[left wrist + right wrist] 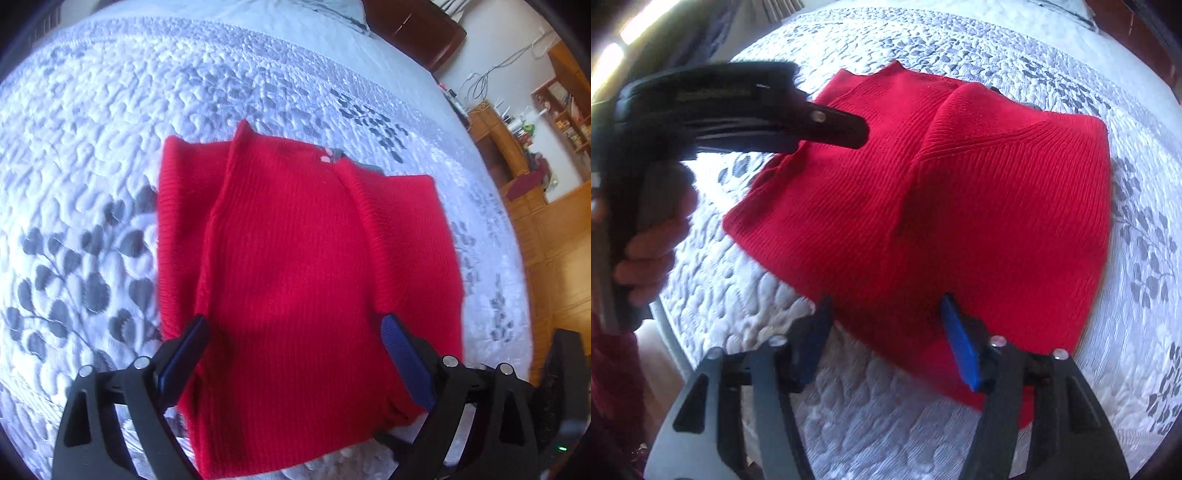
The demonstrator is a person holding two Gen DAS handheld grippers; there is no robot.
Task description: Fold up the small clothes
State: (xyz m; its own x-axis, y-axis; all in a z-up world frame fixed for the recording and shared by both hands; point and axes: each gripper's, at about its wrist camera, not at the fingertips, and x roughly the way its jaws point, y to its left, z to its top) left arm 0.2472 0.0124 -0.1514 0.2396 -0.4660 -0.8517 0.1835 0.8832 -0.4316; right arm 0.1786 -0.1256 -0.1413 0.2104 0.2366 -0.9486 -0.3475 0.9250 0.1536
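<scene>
Red sweater lying flat on the white quilt with its grey leaf print, sides already turned in over the middle so two long ridges run up toward the collar, a scrap of grey and a small pale tag peeking out at the far end. Left gripper poised over the near hem, jaws spread wide, blue pads on either side of the knit and nothing pinched between them. Right gripper at the near corner from its own side, jaws likewise apart, one blue pad against the hem edge, the other over bare quilt; no cloth caught here either, as far as can be seen. From the right-hand view, the left tool's black body hanging above the far side of the sweater, the person's hand wrapped round its handle. Looks like the lengthwise folds done and the crosswise fold about to begin. Next move, by this reading: closing both sets of jaws on the near hem, each well in from the folded sides, lifting together and carrying the hem up to the collar. Worth watching: thick ribbed layers slipping out of a shallow pinch, and the tucked sides splaying open if one side rises ahead of the other.
</scene>
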